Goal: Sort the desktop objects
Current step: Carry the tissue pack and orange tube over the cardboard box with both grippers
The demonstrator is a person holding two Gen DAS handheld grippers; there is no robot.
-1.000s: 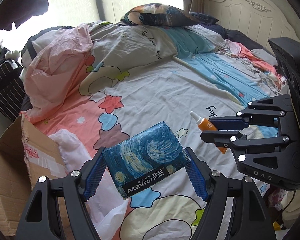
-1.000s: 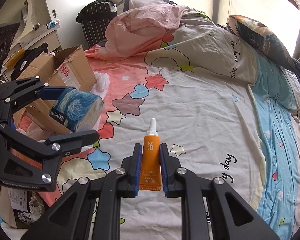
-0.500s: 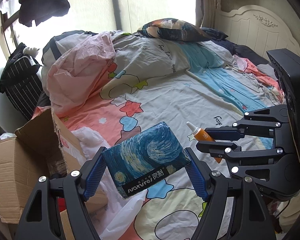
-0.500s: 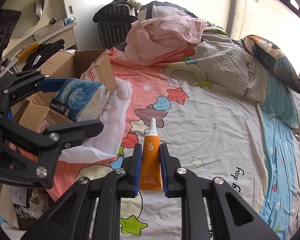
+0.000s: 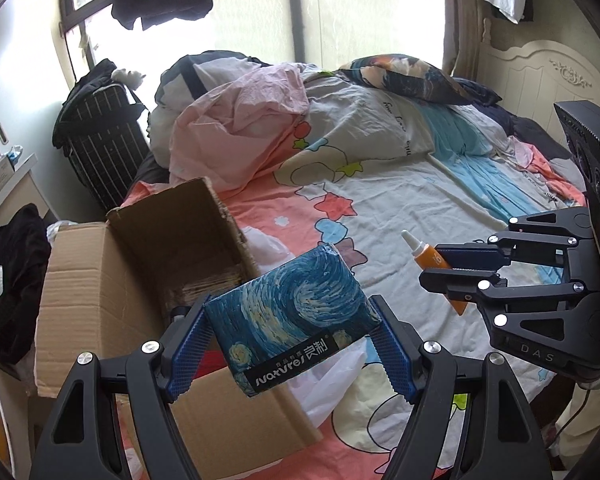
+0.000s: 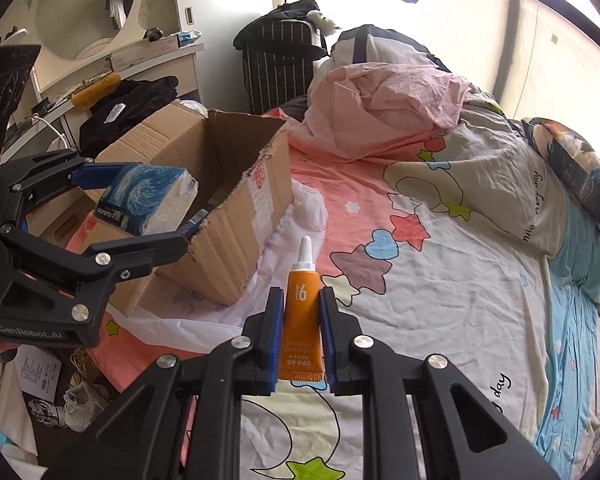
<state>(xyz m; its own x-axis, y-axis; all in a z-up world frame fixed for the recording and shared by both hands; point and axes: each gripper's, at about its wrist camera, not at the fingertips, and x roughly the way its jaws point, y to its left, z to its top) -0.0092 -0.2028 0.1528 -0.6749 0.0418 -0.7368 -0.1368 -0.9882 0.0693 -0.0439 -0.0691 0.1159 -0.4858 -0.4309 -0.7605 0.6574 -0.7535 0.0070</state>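
Observation:
My left gripper (image 5: 290, 344) is shut on a tissue pack (image 5: 292, 316) printed with a blue swirling night-sky painting, held in the air above the near corner of an open cardboard box (image 5: 140, 280). In the right wrist view that tissue pack (image 6: 148, 200) hangs over the cardboard box (image 6: 228, 216) between the left gripper (image 6: 140, 204) fingers. My right gripper (image 6: 300, 336) is shut on an orange tube (image 6: 303, 308) with a white cap, above the bed sheet; the same orange tube (image 5: 430, 258) shows at the right in the left wrist view, in the right gripper (image 5: 440, 268).
The box stands at the bed's left edge with a white plastic bag (image 6: 284, 248) beside it. A crumpled pink blanket (image 5: 240, 128) and a pillow (image 5: 404, 76) lie at the far end of the bed. A black striped suitcase (image 6: 280, 60) and a desk (image 6: 112, 64) stand beyond the box.
Both grippers have swung left with their loads. The cardboard box has come much closer and now lies under the tissue pack. Both grips are unchanged.

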